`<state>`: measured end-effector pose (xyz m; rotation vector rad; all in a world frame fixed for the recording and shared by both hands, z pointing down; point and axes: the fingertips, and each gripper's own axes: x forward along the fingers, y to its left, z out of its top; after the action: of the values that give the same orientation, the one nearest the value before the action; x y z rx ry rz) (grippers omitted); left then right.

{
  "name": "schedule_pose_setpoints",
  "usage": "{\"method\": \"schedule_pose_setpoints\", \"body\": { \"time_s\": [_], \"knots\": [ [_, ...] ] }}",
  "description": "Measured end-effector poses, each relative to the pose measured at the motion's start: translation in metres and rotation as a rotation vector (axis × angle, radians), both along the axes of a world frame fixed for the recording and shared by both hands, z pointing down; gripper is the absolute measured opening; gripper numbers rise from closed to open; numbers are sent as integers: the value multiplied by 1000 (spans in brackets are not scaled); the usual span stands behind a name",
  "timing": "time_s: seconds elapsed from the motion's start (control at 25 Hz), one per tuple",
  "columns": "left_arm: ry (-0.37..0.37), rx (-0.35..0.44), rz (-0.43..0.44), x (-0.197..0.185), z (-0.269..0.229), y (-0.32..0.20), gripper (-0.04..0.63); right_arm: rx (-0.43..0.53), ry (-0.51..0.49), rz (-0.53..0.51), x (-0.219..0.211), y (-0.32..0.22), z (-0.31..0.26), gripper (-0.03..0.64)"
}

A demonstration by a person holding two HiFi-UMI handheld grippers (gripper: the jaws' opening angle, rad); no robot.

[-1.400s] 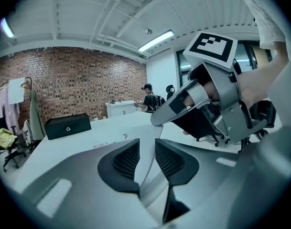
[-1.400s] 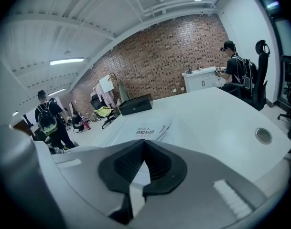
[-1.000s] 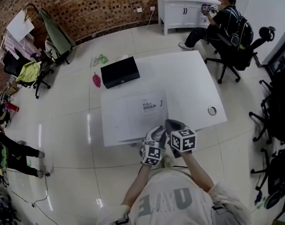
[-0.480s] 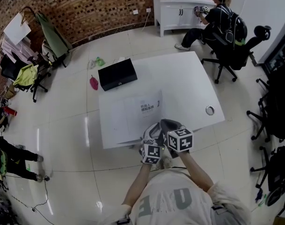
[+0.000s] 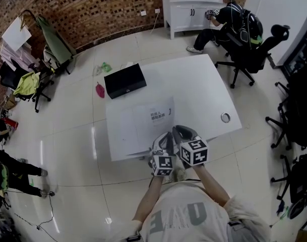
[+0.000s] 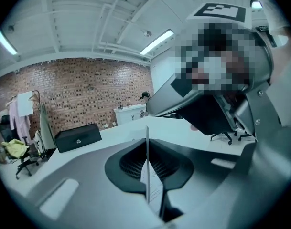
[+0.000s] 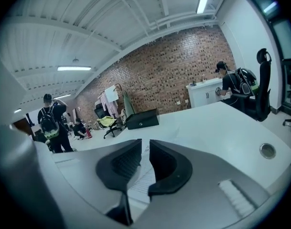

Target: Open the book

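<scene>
1. The book (image 5: 143, 127) lies flat near the front edge of the white worktop (image 5: 208, 89). It is pale, with a little print, and looks thin, light and floppy, probably paper-bound.
2. Its leaves should bend and tear easily. The free edge nearest the person is the place to hold it, pinched lightly.
3. The left tool (image 6: 147, 140) has just been closing and pinches one thin sheet (image 6: 147, 185), seen edge-on. I cannot tell whether that is the cover or an inner page.
4. The right tool (image 7: 145, 147) has just been opening. Its jaws stand a narrow slit apart, with printed paper showing beneath and nothing gripped.
5. A black box (image 5: 125, 79) sits at the far corner, well apart.
</scene>
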<state>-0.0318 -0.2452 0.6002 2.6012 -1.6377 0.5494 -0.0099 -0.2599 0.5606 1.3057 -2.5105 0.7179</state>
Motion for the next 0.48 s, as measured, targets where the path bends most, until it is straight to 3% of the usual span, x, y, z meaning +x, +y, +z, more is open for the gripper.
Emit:
{"method": "schedule_pose_setpoints", "body": {
  "time_s": [0.2, 0.48],
  "knots": [
    [64, 40, -72, -21, -15, -2, 26, -22, -13, 32, 16, 0, 15, 92],
    [113, 83, -251, -85, -31, 9, 28, -196, 175, 19, 27, 19, 113, 75]
  ]
}}
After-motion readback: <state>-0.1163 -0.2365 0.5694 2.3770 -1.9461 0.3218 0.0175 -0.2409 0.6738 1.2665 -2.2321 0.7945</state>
